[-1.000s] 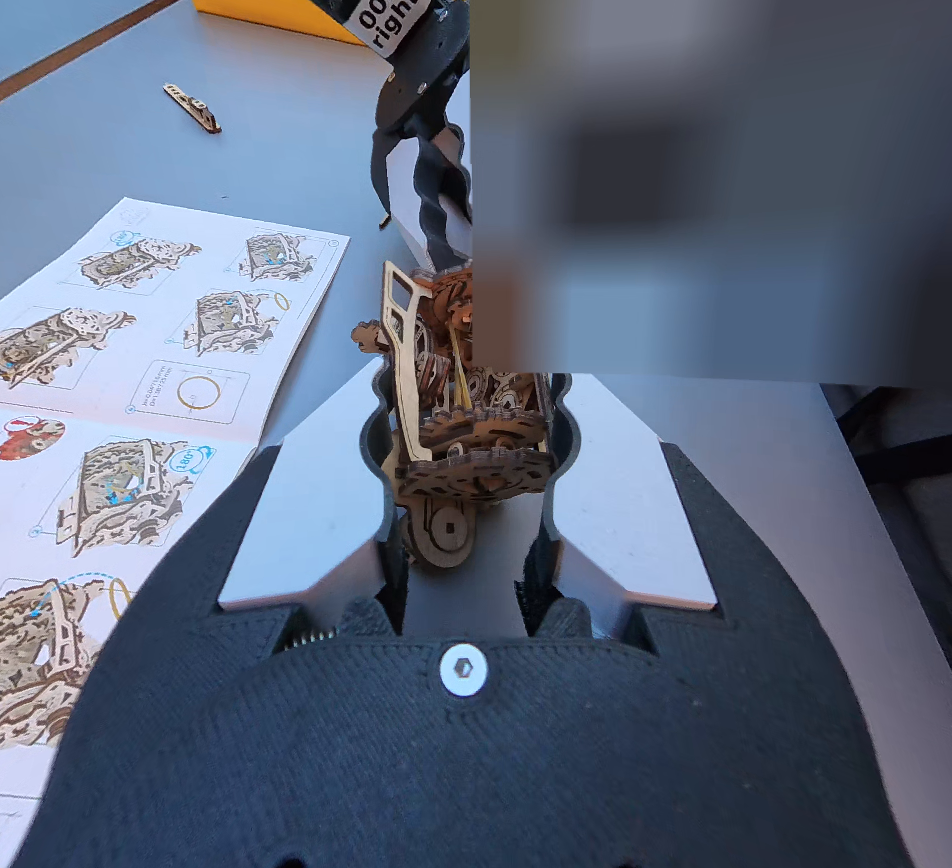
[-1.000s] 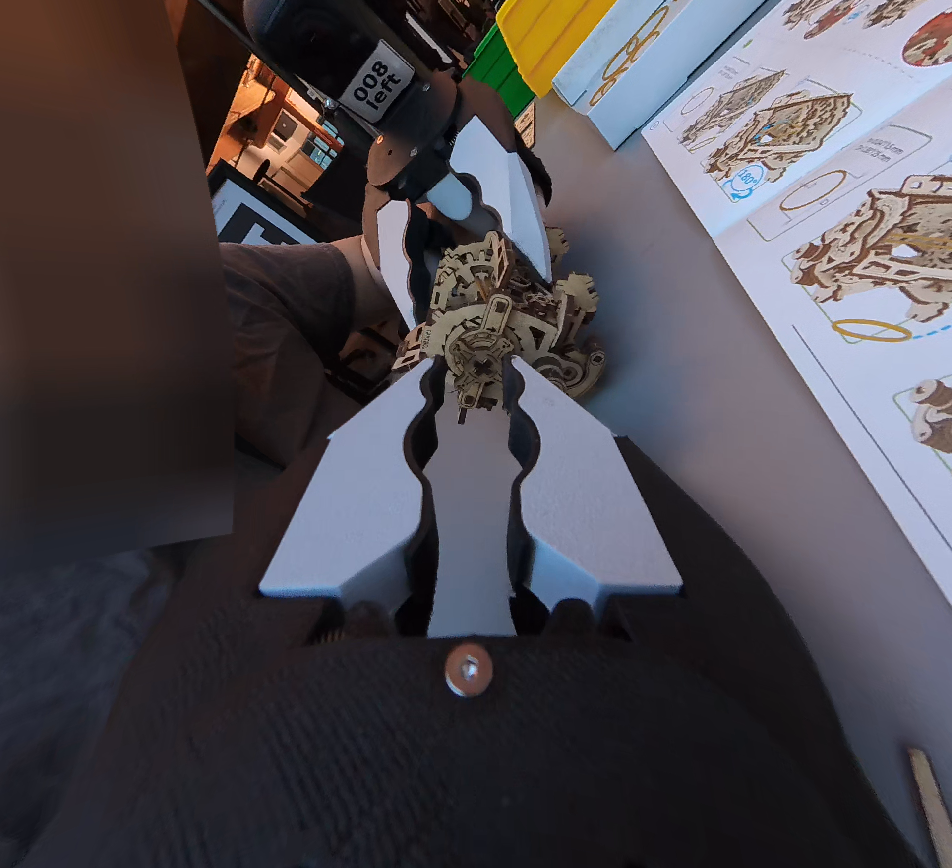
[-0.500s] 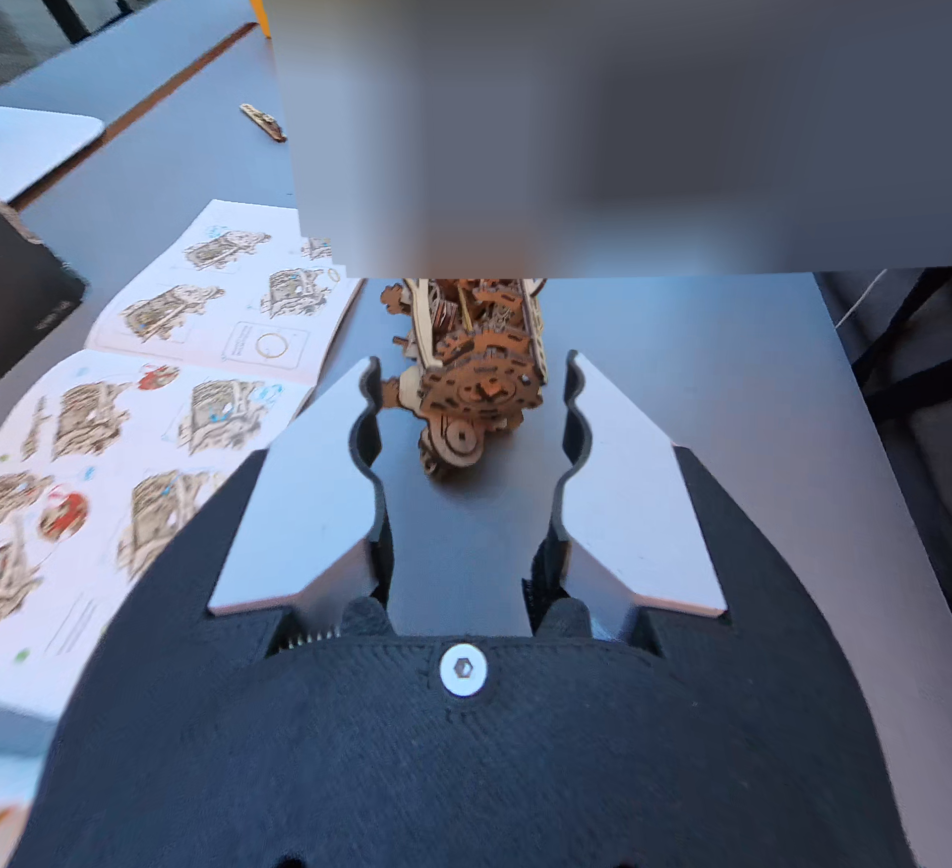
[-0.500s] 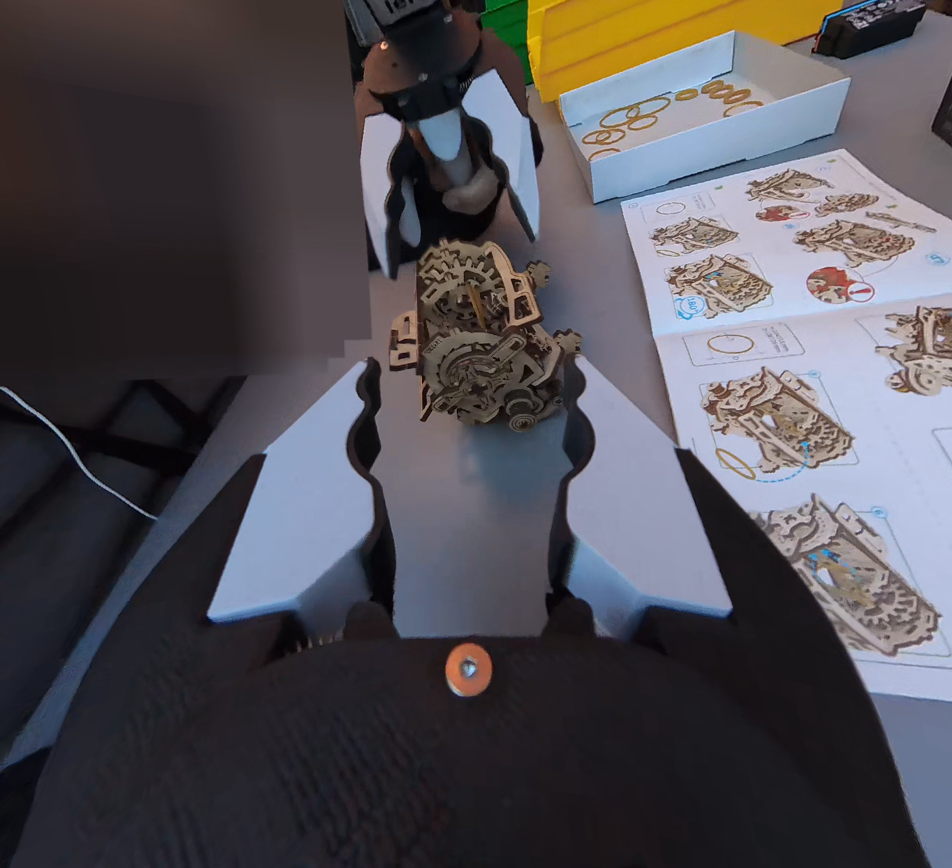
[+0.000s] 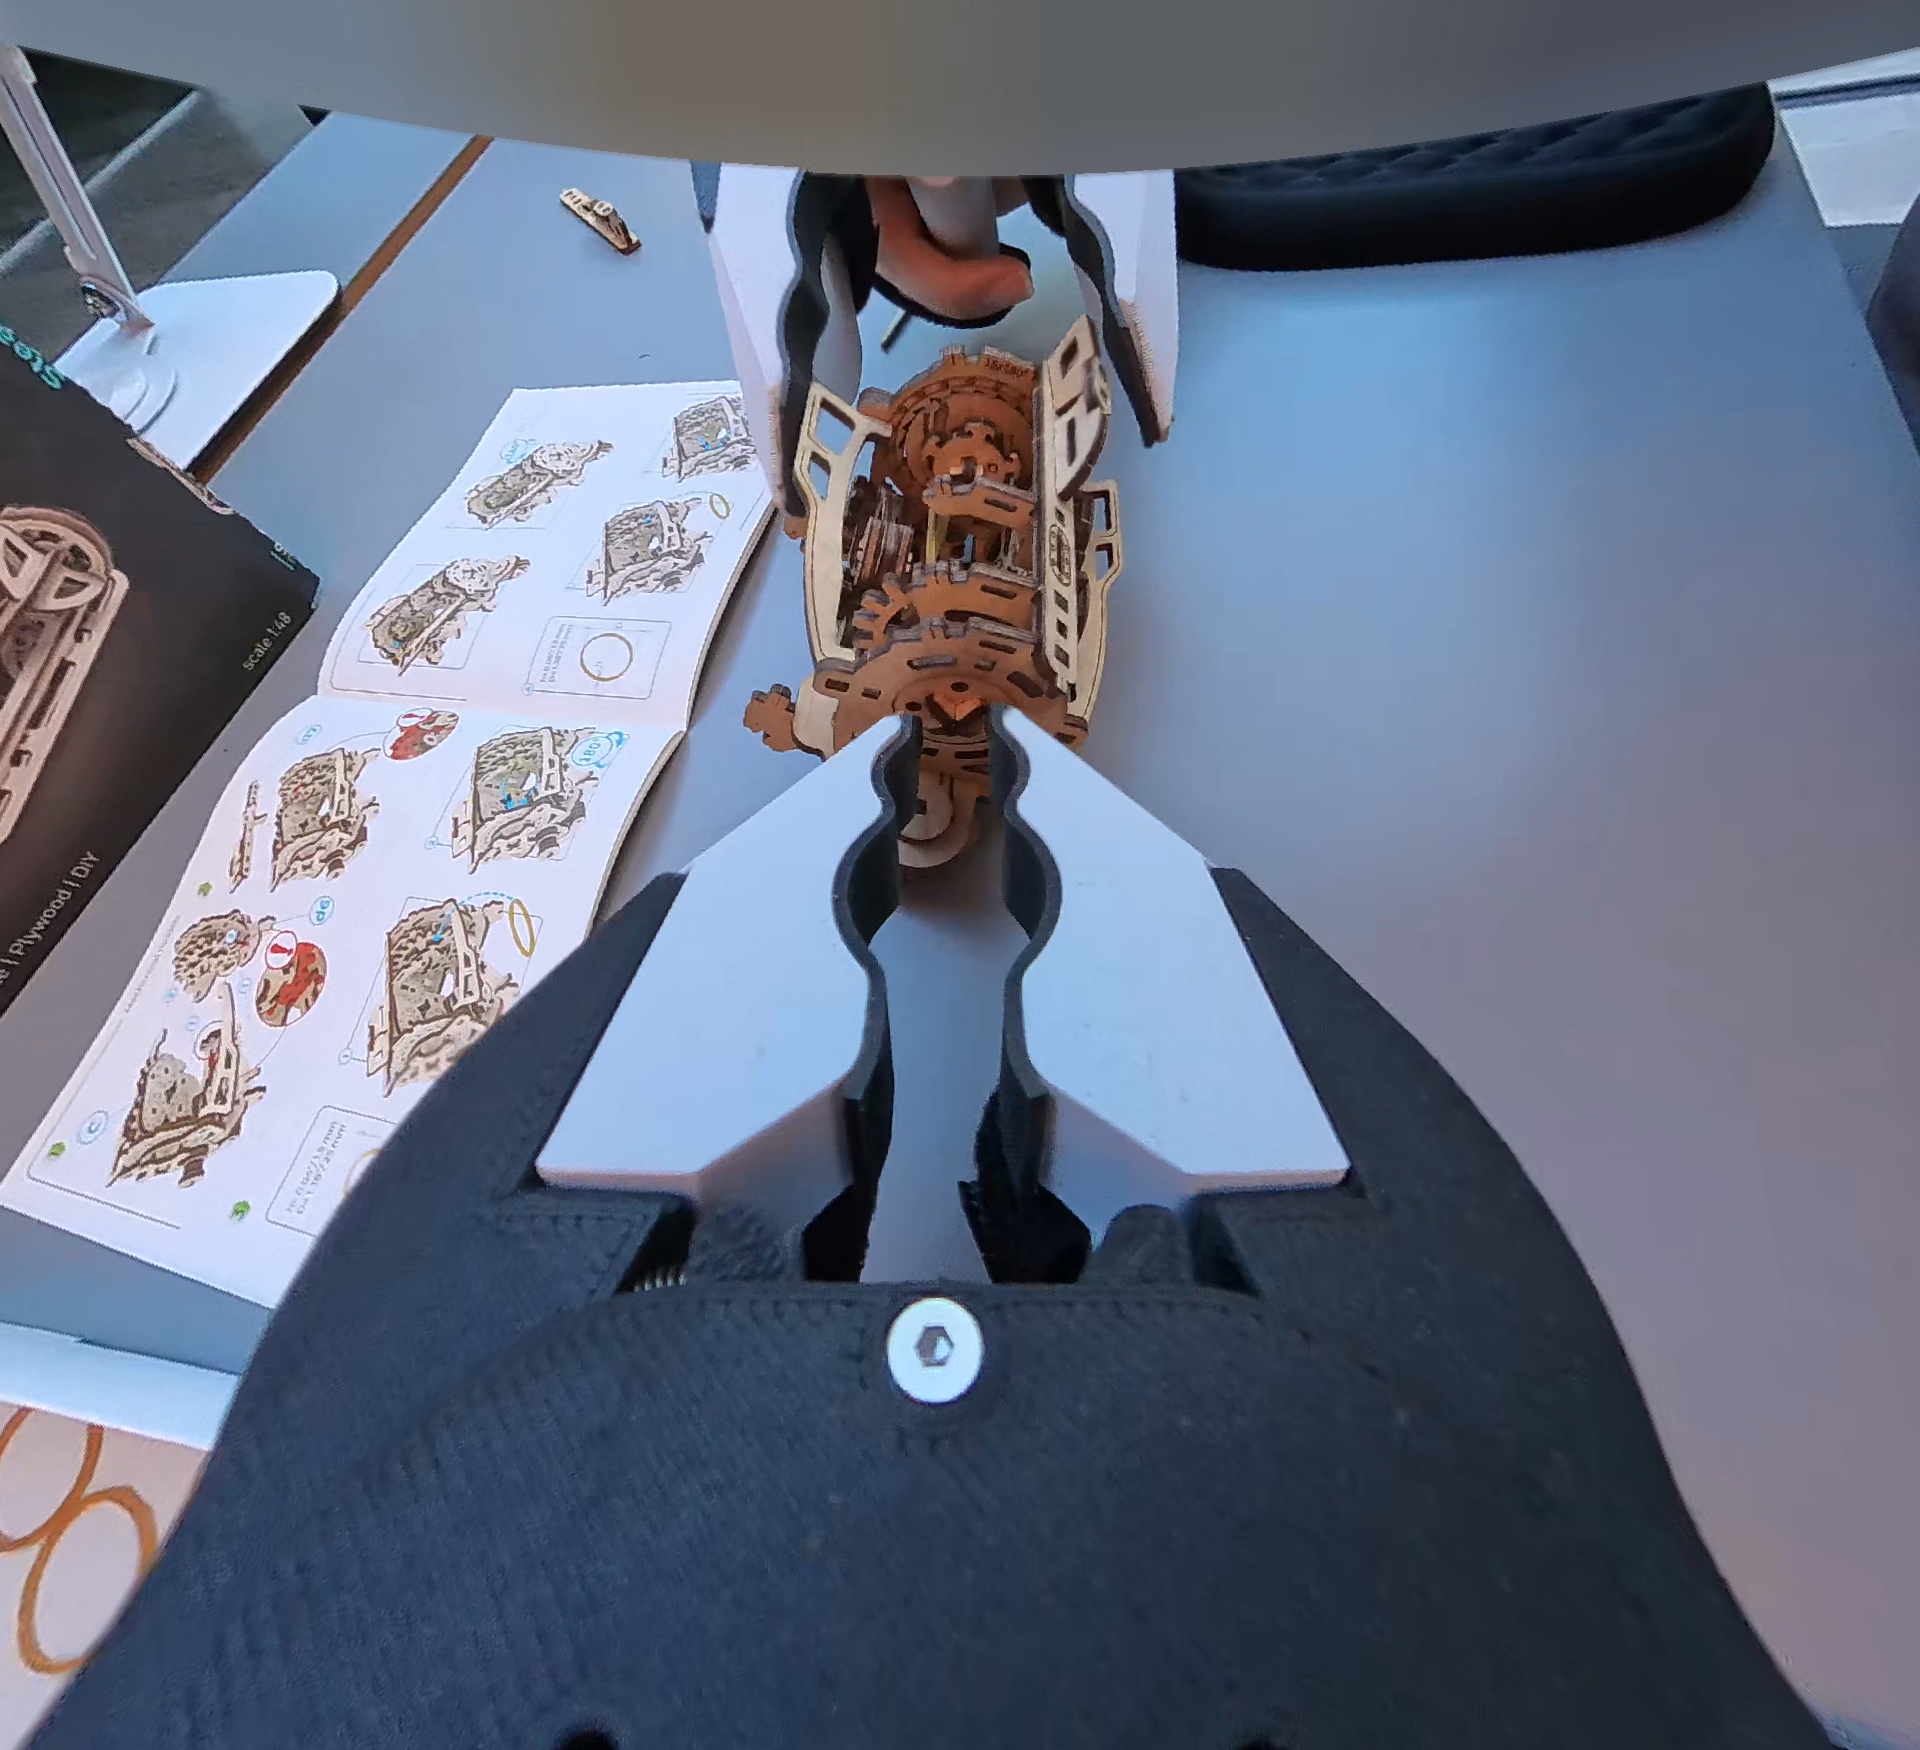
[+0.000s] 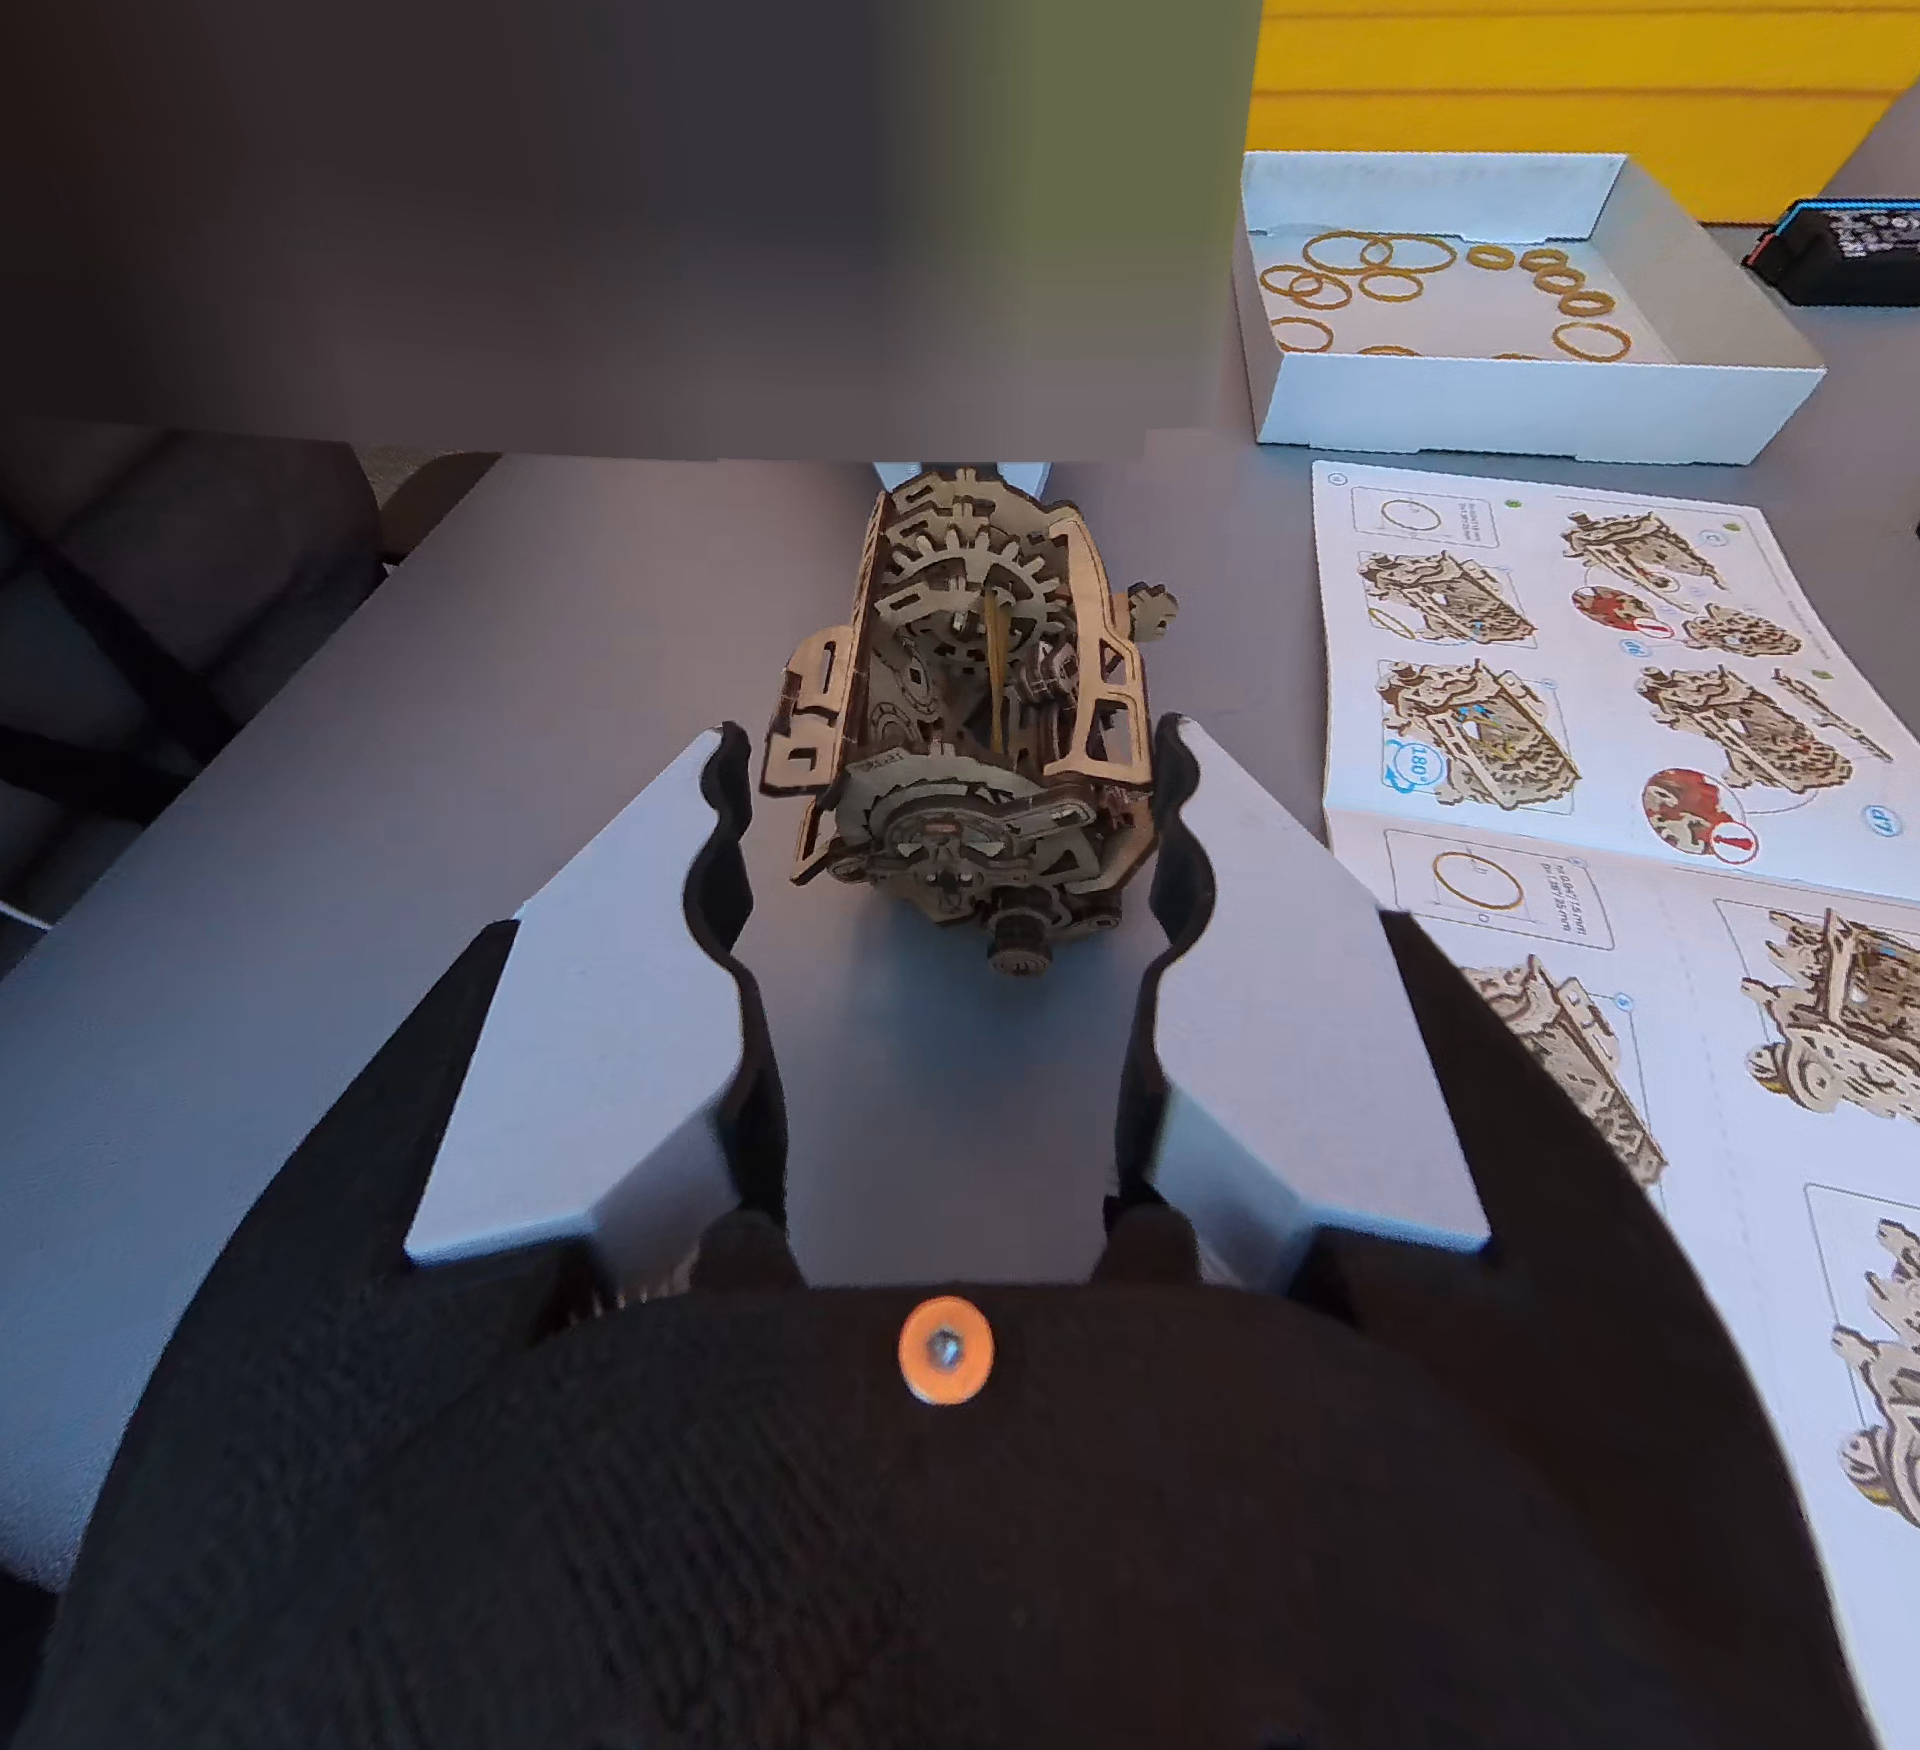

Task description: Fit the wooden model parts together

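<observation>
The wooden model, a part-built body of gears and frames, lies on the grey table. In the left wrist view my left gripper is closed narrowly on a small hub at the model's near end. My right gripper comes from the far side, open, with one finger on each side of the model's far end. In the right wrist view the model sits between and just past the open tips of my right gripper. The left gripper is mostly hidden there by a blurred patch.
An open instruction booklet lies beside the model; it also shows in the right wrist view. A white tray of rubber bands and a yellow bin stand behind it. A loose wooden piece and a black kit box lie nearby. My hands' fingertips stand some 6 cm from each other.
One second ago both grippers held the model. Half a second ago both were open and back from it. Now the left has closed on its near end and the right flanks its far end.
</observation>
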Demonstrator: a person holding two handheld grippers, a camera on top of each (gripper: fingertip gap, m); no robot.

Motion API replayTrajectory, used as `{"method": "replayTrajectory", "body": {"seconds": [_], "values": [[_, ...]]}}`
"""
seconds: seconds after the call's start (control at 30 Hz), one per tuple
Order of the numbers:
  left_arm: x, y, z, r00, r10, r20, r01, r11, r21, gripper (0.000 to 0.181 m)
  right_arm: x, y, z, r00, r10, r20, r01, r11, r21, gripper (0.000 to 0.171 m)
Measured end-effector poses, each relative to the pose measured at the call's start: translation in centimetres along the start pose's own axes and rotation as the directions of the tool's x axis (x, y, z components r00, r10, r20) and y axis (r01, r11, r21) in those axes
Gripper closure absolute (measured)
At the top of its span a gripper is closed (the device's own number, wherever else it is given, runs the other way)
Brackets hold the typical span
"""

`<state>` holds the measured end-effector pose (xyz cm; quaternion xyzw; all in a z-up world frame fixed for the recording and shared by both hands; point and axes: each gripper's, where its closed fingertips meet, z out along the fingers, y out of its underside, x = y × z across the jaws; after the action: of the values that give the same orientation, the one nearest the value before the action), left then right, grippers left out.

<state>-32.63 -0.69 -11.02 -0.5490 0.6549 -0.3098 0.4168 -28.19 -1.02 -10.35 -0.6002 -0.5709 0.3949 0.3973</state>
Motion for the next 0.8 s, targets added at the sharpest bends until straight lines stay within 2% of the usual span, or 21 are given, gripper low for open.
{"method": "replayTrajectory", "body": {"seconds": [0.2, 0.4, 0.53, 0.8], "values": [[-0.16, 0.09, 0.08, 1.000, 0.012, -0.023, -0.012, 1.000, 0.011, 0.173, -0.13, 0.13, 0.54, 1.000, -0.023, 0.003, 0.023, 1.000, -0.014, 0.096], [-0.18, 0.24, 0.32, 0.995, 0.093, -0.026, -0.093, 0.995, 0.023, 0.173, -0.01, 0.26, 0.43, 0.999, 0.003, 0.045, -0.002, 1.000, -0.021, 0.096], [-0.13, 0.10, 0.15, 0.998, 0.035, -0.061, -0.032, 0.998, 0.048, 0.173, -0.18, 0.36, 0.58, 0.996, 0.048, 0.076, -0.047, 0.999, -0.021, 0.096], [0.04, -0.05, -0.04, 0.993, -0.028, -0.116, 0.035, 0.997, 0.064, 0.173, -0.33, 0.46, 0.93, 0.999, -0.030, 0.031, 0.032, 0.998, -0.045, 0.096]]}}
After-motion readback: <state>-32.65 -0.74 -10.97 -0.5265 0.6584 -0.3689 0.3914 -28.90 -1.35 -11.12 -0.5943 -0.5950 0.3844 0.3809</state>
